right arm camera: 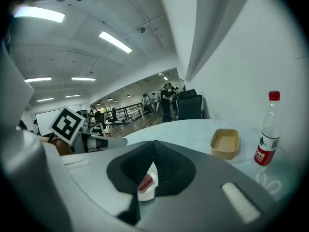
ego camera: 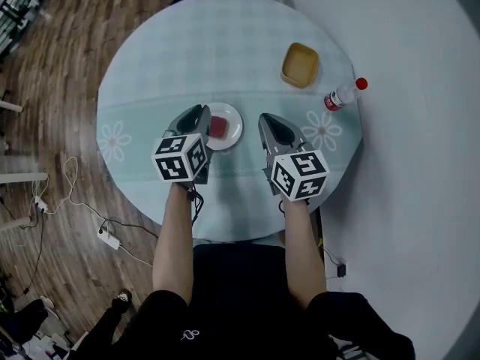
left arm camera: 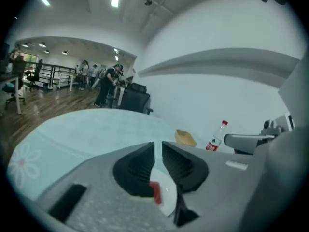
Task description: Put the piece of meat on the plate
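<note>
A red piece of meat lies on a small white plate near the middle of the round, pale blue table. My left gripper hovers over the plate's left edge. A narrow gap shows between its jaws and nothing is in it. In the left gripper view the meat and the plate show below the jaws. My right gripper is just right of the plate, shut and empty. The right gripper view shows the meat on the plate under its jaws.
A tan, empty dish sits at the table's far right, with a red-capped water bottle near the right edge. Cables and a power strip lie on the wood floor at left. Office chairs and people stand far behind the table.
</note>
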`<state>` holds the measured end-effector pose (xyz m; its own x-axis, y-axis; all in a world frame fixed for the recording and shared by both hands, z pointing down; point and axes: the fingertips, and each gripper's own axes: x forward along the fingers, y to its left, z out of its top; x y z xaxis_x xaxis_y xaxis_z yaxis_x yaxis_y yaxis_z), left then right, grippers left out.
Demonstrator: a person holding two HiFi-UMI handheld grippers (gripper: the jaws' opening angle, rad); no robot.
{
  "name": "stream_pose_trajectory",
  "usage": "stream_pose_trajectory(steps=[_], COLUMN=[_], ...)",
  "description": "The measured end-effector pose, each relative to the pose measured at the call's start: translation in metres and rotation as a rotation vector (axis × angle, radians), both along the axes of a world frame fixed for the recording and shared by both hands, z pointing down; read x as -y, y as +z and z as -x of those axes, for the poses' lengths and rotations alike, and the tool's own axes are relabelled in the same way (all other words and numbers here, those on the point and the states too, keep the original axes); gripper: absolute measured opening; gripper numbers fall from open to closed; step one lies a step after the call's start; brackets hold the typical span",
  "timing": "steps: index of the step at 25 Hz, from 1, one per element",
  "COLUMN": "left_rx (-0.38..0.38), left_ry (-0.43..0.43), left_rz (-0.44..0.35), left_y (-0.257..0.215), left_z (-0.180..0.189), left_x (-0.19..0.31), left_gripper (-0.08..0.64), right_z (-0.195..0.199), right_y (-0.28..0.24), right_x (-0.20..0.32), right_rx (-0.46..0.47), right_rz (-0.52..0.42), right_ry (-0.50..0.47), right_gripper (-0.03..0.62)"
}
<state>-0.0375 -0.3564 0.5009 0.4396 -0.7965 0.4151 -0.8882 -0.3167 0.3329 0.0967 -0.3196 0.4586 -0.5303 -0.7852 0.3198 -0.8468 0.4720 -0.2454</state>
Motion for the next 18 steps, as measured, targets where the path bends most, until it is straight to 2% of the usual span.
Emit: stream_pose_trajectory(steps=[2,5,7,12,14,18], left_rx=[0.006,0.011,0.029,0.21,0.245,0.244], left_ry=[-0.039,-0.074,-0.127,-0.212,-0.231,-0.277], left_rz=[-0.083,-0.189,-0.238,-0.369,-0.409,-0.44], left_y=[-0.035,-0.081,-0.104,-0.148,-0.161,-0.176], left_z=[0.001,0.002,0.008,0.023,0.027,0.035], left_x=[-0.004,-0.017,-0.026,-0.048,-0.053,-0.056], left_gripper=[-0.008,-0.007,-0.006,-0.006,-0.006,-0.006], right_z=[0.004,0.009,0.009,0.003,0.001,0.005], right_y=[-0.015,-0.04,-0.061,-0.117,-0.131,-0.142], right_x=[0.003,0.005,0.009,0.016,0.014,0.007], right_rx=[0.0,0.002,0.003,0.013,0.0,0.005], right_rz=[-0.039,-0.105,-0.164,-0.299,-0.324,-0.351], right_ry=[-0.023,-0.051,-0.053,0.0,0.016,-0.01], right_gripper=[0.011,0.011,0.011,0.011,0.011,0.011])
